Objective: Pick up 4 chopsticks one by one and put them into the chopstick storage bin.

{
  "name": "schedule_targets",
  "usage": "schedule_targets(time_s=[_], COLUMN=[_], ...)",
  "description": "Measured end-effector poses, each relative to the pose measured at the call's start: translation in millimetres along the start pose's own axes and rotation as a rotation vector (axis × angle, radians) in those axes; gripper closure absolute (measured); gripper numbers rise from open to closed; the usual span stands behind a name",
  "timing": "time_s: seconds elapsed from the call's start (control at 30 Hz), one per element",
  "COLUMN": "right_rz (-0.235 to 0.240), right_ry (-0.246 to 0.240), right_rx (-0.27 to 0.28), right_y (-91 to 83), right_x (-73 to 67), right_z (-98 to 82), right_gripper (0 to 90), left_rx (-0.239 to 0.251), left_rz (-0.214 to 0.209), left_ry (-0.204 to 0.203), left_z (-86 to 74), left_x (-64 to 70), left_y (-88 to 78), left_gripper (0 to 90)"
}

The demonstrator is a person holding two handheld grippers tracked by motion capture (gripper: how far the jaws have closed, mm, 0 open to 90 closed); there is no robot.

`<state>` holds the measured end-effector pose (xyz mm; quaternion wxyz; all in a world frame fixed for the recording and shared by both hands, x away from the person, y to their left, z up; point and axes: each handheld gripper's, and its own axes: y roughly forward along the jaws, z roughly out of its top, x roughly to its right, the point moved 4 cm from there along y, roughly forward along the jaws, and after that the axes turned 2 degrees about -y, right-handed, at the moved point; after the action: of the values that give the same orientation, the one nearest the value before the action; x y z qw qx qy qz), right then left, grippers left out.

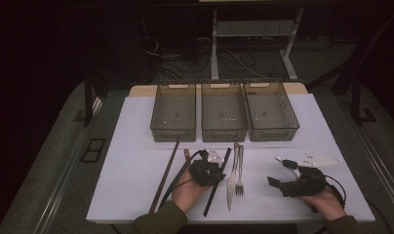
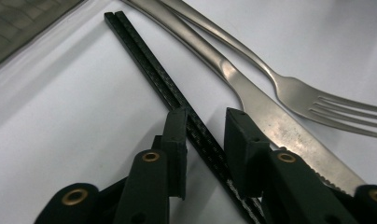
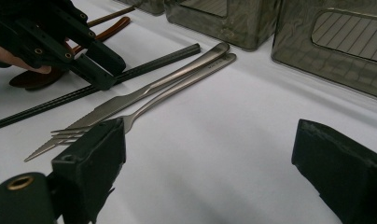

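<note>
From the high view, a white table carries three clear mesh-walled bins in a row at its far side. In front of them lie, from left to right, a brown stick, a pair of black chopsticks, a knife and a fork. The left tool sits low over the far half of the black chopsticks, just left of the knife. The right tool rests near the right edge of the table, jaws pointing left, well apart from the cutlery, with a white flat piece just beyond it.

In the left gripper view, the left tool straddles the black chopsticks, which run diagonally between its two jaws. The left jaw stands touching or almost touching the sticks; a gap shows beside the right jaw, so the tool is not clenched on them. The knife lies just right of the jaws and the fork beyond it.

In the right gripper view, the right tool is released, its jaws spread wide with bare table between them. Farther off, the left tool hangs over the black chopsticks, with the knife and fork side by side near them, and the bins at the far right.
</note>
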<state>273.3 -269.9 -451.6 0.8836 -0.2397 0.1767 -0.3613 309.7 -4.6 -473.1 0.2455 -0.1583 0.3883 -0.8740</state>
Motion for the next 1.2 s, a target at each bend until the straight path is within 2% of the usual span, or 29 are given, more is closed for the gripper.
schedule_targets(time_s=[0.1, 0.17, 0.27, 0.37, 0.4, 0.43, 0.5, 0.63, 0.67, 0.7, 0.77, 0.97, 1.07, 1.13, 1.2], right_rz=[0.000, 0.000, 0.000, 0.001, 0.001, 0.000, 0.000, 0.001, 0.001, 0.001, 0.000, 0.001, 0.000, 0.001, 0.001], right_ry=[0.000, 0.000, 0.000, 0.000, 0.000, -0.001, -0.001, 0.000, 0.000, 0.000, -0.001, 0.000, 0.000, -0.001, 0.000], right_rx=[0.000, 0.001, 0.000, 0.001, 0.001, 0.002, 0.002, 0.000, 0.000, 0.001, 0.002, 0.001, 0.001, 0.001, 0.000], right_y=[0.0, -0.1, -0.1, -0.3, -0.3, -0.3, -0.3, -0.2, -0.2, -0.3, -0.3, -0.2, -0.2, -0.3, -0.2], right_x=[0.0, 0.0, -0.1, 0.0, 0.0, 0.2, 0.4, 0.0, 0.0, 0.0, 0.1, 0.0, -0.1, -0.1, -0.2], right_z=[0.0, 0.0, 0.0, 0.0, 0.0, 0.0, 0.0, 0.0, 0.0, 0.0, 0.0, 0.0, 0.1, 0.0, 0.0], right_gripper=[9.6, 9.6, 9.6, 9.6, 9.6, 9.6, 9.6, 9.6, 9.6, 9.6, 9.6, 9.6, 9.6, 9.6, 9.6], left_rx=[-0.006, -0.012, -0.017, -0.037, -0.050, -0.038, -0.045, -0.033, -0.020, -0.021, 0.004, 0.023, 0.025, 0.029, 0.031], left_rz=[-0.002, 0.001, 0.003, 0.014, 0.016, 0.018, 0.018, 0.001, -0.004, -0.009, -0.012, 0.002, -0.011, -0.010, -0.014], left_ry=[0.005, 0.025, 0.019, 0.038, 0.057, 0.052, 0.050, 0.017, -0.001, 0.001, -0.021, -0.061, -0.076, -0.070, -0.091], left_z=[-0.2, -0.1, -0.9, -1.9, -2.3, -2.1, -3.1, -3.5, -3.3, -3.0, -1.5, -4.0, -5.0, -4.9, -5.3], left_x=[-1.3, -3.6, -4.4, -6.6, -8.6, -9.2, -10.6, -11.2, -11.5, -12.8, -13.9, -22.5, -25.4, -26.5, -25.5], left_y=[-0.9, -1.8, -3.1, -5.3, -6.7, -6.2, -7.6, -7.3, -7.1, -8.4, -11.9, -17.7, -16.2, -14.4, -12.9], left_gripper=[69.7, 70.3, 71.0, 71.8, 71.8, 72.0, 72.3, 71.7, 70.0, 66.8, 66.8, 72.5, 74.0, 74.6, 74.7])
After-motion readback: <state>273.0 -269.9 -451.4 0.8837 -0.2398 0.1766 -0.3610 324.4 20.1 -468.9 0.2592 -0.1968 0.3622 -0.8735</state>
